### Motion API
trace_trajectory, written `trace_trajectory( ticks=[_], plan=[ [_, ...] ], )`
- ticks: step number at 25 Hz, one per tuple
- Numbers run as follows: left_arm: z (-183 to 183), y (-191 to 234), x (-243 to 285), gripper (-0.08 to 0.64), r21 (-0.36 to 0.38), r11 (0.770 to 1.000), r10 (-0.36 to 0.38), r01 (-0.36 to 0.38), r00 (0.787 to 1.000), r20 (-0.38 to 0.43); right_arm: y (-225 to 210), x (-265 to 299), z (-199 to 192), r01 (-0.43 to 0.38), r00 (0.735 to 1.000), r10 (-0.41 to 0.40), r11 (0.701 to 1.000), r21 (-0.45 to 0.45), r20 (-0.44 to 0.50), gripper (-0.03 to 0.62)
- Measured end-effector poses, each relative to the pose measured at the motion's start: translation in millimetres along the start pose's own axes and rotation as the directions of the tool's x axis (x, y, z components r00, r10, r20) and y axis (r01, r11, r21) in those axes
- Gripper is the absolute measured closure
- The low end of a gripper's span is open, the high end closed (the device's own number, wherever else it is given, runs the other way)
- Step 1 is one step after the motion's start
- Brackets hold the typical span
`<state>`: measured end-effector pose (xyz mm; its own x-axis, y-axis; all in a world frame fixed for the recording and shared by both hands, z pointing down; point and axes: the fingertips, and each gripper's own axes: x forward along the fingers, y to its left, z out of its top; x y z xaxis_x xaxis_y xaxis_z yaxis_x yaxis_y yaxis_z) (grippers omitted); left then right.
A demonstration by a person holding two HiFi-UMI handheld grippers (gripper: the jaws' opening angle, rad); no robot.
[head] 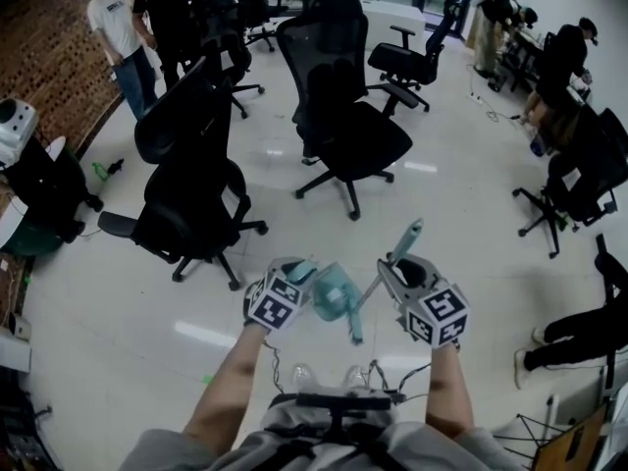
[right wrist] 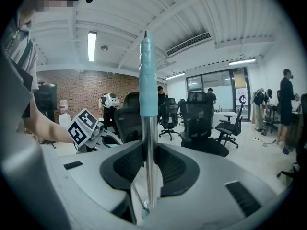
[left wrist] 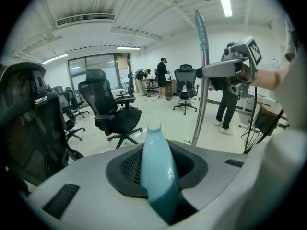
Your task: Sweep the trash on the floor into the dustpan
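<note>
My left gripper is shut on the teal handle of a dustpan, which hangs between my two hands. In the left gripper view the teal dustpan handle fills the gap between the jaws of the left gripper. My right gripper is shut on the metal pole of a broom, which slants down to the left; its teal grip sticks up above the jaws. The broom pole stands upright in the right gripper. A small green speck lies on the white floor.
Black office chairs stand ahead: one at the left, one in the middle, more behind. Two people stand at the far left by a brick wall. Others sit or stand at the right. A white machine is at the left edge.
</note>
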<state>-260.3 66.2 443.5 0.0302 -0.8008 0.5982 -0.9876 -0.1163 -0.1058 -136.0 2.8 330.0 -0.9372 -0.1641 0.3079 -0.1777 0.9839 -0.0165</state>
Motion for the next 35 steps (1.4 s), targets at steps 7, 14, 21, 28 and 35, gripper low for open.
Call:
trace_trajectory(
  ticks=[7, 14, 21, 28, 35],
  plan=[
    [-9.3, -12.0, 18.8, 0.448, 0.051, 0.995, -0.086, 0.086, 0.996, -0.007, -8.7, -34.6, -12.1, 0.147, 0.989, -0.147, 0.988, 0.036, 0.005, 0.499],
    [-11.4, -37.8, 55.4, 0.448, 0.127, 0.971, -0.199, 0.202, 0.979, -0.037, -37.4, -80.3, -36.6, 0.343, 0.939, -0.341, 0.937, 0.073, -0.031, 0.499],
    [4.6, -94.9, 92.7, 0.448, 0.215, 0.936, -0.267, 0.279, 0.960, -0.083, -77.3, -158.6, -72.5, 0.488, 0.872, -0.487, 0.861, 0.140, -0.048, 0.499],
    [23.7, -164.3, 155.3, 0.448, 0.254, 0.907, -0.308, 0.335, 0.941, -0.142, -138.5, -235.5, -121.3, 0.547, 0.835, -0.545, 0.813, 0.199, -0.073, 0.500],
    [60.6, -232.7, 218.1, 0.448, 0.349, 0.846, -0.352, 0.403, 0.914, -0.203, -199.7, -299.5, -186.0, 0.596, 0.799, -0.592, 0.762, 0.254, -0.099, 0.500]
  ],
)
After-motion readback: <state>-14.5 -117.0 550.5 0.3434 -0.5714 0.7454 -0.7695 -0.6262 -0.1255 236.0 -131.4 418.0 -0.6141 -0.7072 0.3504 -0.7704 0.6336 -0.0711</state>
